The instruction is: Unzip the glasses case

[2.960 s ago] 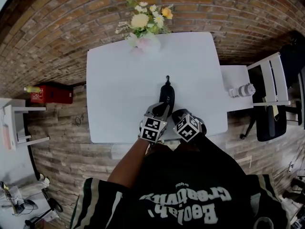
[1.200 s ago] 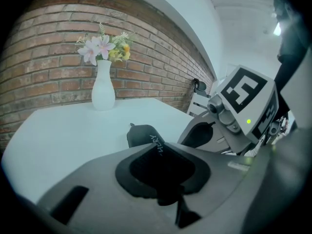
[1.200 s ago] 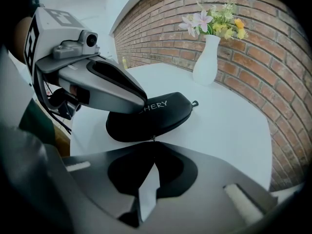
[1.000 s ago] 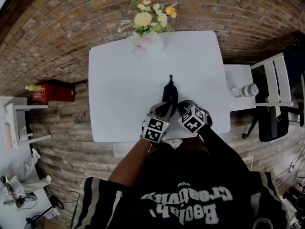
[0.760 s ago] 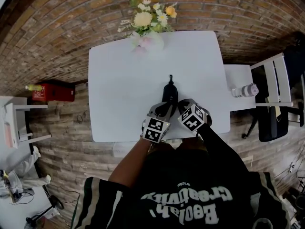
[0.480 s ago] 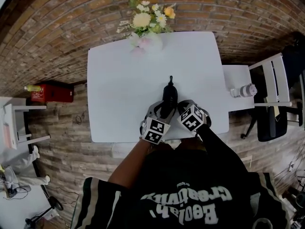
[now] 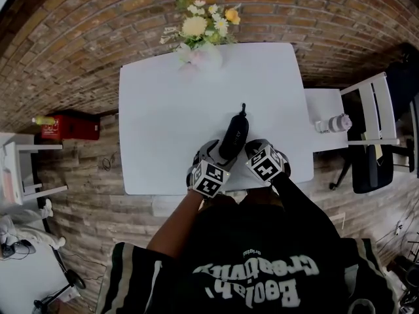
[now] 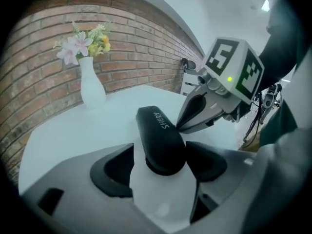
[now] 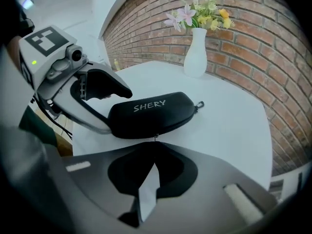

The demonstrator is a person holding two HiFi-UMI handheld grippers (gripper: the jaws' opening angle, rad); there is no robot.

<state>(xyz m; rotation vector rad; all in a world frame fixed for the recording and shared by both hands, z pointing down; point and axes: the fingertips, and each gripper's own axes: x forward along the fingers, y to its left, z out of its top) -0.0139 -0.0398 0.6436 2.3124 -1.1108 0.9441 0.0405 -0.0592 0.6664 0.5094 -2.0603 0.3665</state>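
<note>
L tool (image 8: 160, 165) spread, jaws just opened; case (image 7: 234, 138) end between them, on worktop (image 7: 170, 110). R tool (image 9: 155, 147) pinches zip pull (image 9: 155, 137).

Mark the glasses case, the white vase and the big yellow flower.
glasses case (image 9: 146, 118), right gripper view, on the black shell below the lettering.
white vase (image 8: 92, 92), left gripper view, on its rounded belly.
yellow flower (image 7: 192, 28), head view, on the bloom's centre.
</note>
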